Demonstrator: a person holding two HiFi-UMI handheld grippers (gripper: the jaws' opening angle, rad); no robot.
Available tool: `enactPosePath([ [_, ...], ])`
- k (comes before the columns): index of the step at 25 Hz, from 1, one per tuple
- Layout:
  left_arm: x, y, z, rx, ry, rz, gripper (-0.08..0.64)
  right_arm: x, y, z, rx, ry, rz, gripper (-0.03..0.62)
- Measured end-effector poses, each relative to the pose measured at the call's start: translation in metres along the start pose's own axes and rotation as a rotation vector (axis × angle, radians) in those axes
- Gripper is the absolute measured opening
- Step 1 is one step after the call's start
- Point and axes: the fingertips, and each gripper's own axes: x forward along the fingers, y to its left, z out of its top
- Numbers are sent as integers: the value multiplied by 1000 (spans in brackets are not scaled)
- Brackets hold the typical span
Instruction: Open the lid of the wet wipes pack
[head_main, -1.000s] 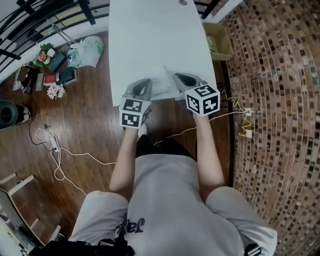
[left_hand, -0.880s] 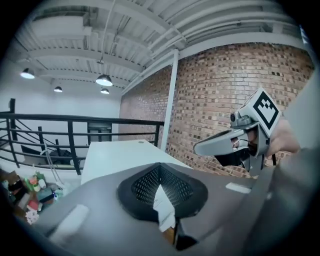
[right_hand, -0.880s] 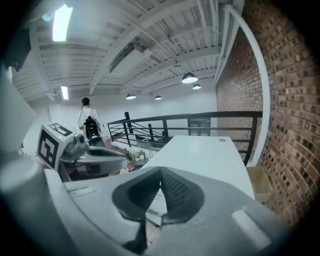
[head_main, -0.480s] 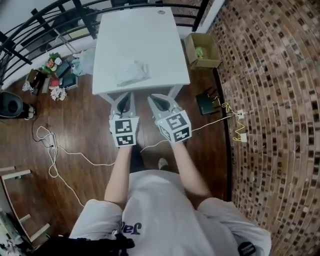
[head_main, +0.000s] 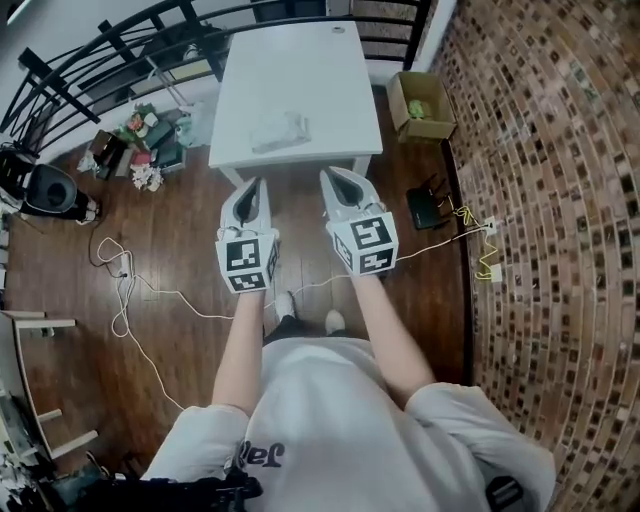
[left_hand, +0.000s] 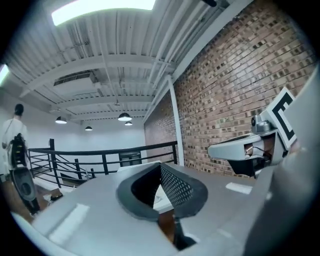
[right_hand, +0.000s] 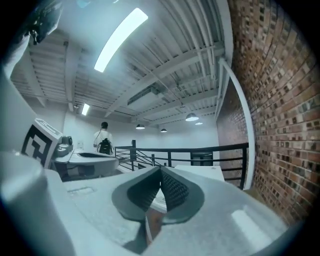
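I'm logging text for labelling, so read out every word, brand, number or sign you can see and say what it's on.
"Jap": dark letters on the person's grey shorts, the rest cut off.
Print on the wet wipes pack on the white table: too small to read.
Cubes on the left hand-held gripper and right hand-held gripper: square markers only, no letters.

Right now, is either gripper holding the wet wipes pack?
No, the wet wipes pack lies on the white table, well ahead of the left gripper and the right gripper.
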Motion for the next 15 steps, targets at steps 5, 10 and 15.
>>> enactPosePath([
  [5,-14,-4,8,-25,-45,-15,15,-3,2,13,-45,-39,-90,-9],
  [10,-25,25,12,-32,-80,34,15,8,23,30,-94,-72,-110,-9],
  [15,-25,45,22,-28,-112,12,15,36,55,34,-99,-55,-41,-8],
])
